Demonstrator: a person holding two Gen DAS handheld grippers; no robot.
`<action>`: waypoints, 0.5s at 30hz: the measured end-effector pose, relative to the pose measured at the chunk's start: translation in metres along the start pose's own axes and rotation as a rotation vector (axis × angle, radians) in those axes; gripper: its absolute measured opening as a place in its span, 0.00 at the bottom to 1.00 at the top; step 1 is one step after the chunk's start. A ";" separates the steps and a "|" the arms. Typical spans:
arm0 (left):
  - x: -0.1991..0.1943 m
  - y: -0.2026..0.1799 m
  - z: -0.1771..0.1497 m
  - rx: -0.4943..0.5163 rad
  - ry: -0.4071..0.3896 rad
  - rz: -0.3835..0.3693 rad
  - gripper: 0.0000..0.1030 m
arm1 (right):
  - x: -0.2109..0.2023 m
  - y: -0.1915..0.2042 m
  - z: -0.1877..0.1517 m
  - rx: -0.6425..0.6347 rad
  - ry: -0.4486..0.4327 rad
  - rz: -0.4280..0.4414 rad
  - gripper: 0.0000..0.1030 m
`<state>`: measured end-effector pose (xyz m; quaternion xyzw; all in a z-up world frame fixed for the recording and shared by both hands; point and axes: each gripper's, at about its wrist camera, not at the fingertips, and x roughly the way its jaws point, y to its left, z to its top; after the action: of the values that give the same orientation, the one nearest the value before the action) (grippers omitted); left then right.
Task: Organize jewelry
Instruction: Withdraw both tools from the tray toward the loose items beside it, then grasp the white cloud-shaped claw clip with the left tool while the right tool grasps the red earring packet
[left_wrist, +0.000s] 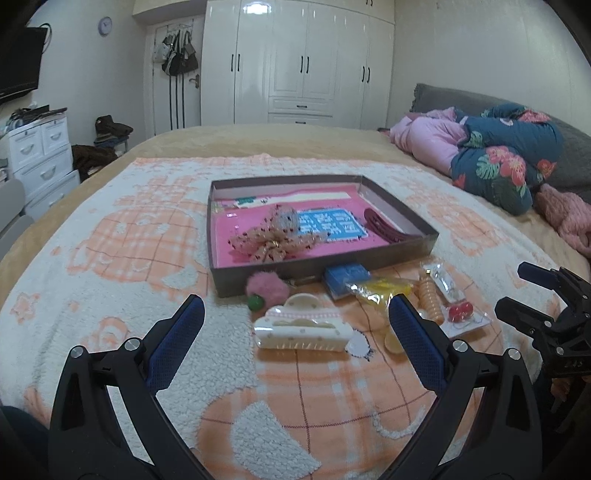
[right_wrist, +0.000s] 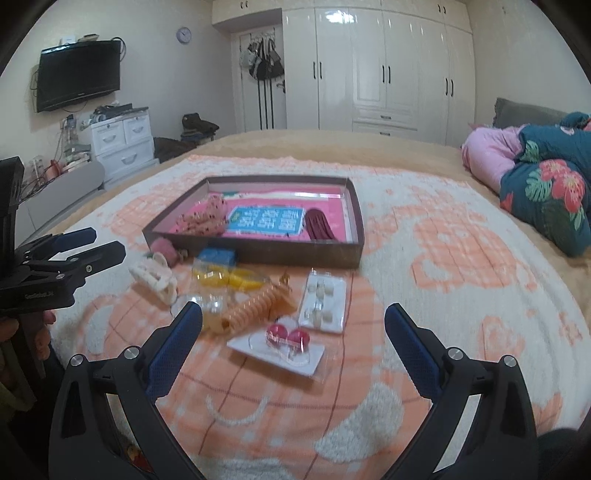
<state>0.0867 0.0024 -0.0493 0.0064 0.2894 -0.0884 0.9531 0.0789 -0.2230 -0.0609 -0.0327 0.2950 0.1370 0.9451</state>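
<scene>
My left gripper (left_wrist: 295, 306) is open low over the blanket, and a cream claw clip (left_wrist: 303, 328) lies between its fingers, untouched. Behind it are a pink pompom (left_wrist: 266, 288), a blue box (left_wrist: 347, 277) and a yellow bagged item (left_wrist: 380, 290). The brown tray (left_wrist: 280, 273) holds a dotted bow (left_wrist: 273, 236) and a dark red clip (left_wrist: 380, 225). My right gripper (right_wrist: 293, 314) is open around a card with red bead earrings (right_wrist: 288, 339). An orange spiral tie (right_wrist: 255, 306) and a clear earring pack (right_wrist: 323, 302) lie just beyond it.
Everything rests on a peach and white blanket (right_wrist: 443, 258) on a bed. Folded floral and pink quilts (right_wrist: 546, 188) lie at the right. White drawers (right_wrist: 122, 140) and a wall television (right_wrist: 79, 75) stand left, with wardrobes (left_wrist: 303, 62) behind.
</scene>
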 end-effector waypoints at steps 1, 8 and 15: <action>0.002 -0.001 -0.001 0.003 0.005 0.000 0.89 | 0.002 0.001 -0.002 0.001 0.011 -0.001 0.94; 0.011 0.000 -0.006 0.008 0.033 -0.005 0.89 | 0.012 0.007 -0.011 0.000 0.058 -0.005 0.94; 0.023 0.003 -0.010 -0.002 0.061 -0.011 0.89 | 0.034 0.010 -0.018 0.038 0.123 0.009 0.94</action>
<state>0.1008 0.0022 -0.0705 0.0064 0.3187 -0.0931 0.9433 0.0928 -0.2081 -0.0945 -0.0217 0.3550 0.1331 0.9251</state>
